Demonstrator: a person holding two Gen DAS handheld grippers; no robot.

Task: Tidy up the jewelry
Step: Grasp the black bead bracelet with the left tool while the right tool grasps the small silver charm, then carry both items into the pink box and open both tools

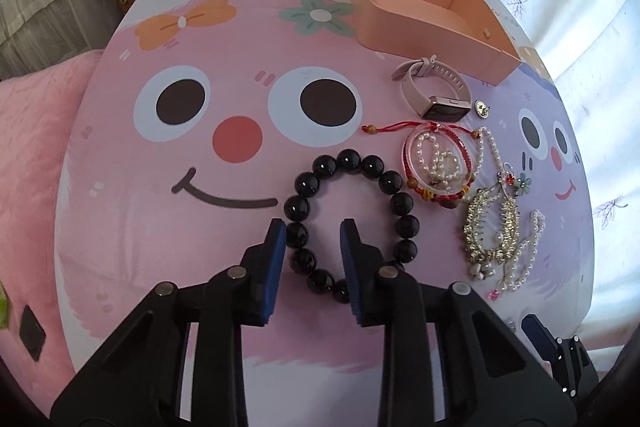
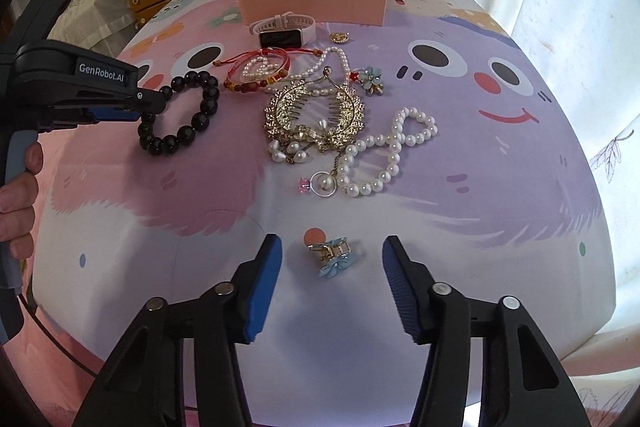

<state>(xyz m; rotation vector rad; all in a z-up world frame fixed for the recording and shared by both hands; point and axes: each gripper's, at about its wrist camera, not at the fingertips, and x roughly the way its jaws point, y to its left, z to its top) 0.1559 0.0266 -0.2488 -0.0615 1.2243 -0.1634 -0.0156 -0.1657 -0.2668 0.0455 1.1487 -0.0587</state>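
Black bead bracelet (image 1: pixel 351 223) straddled, left hand-held gripper (image 1: pixel 313 231) parted

The desk (image 1: pixel 120 187) is covered in a cartoon print of pink and lilac faces with white-ringed dark eyes. The bead bracelet (image 1: pixel 352 223) is glossy black, the box (image 1: pixel 424 23) peach, the watch (image 1: pixel 436 95) pale pink, the pearl strand (image 2: pixel 384 151) white. Blue pads are carried on both black hand-held grippers.

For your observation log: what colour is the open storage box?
Peach-pink box, clearest in the left wrist view.
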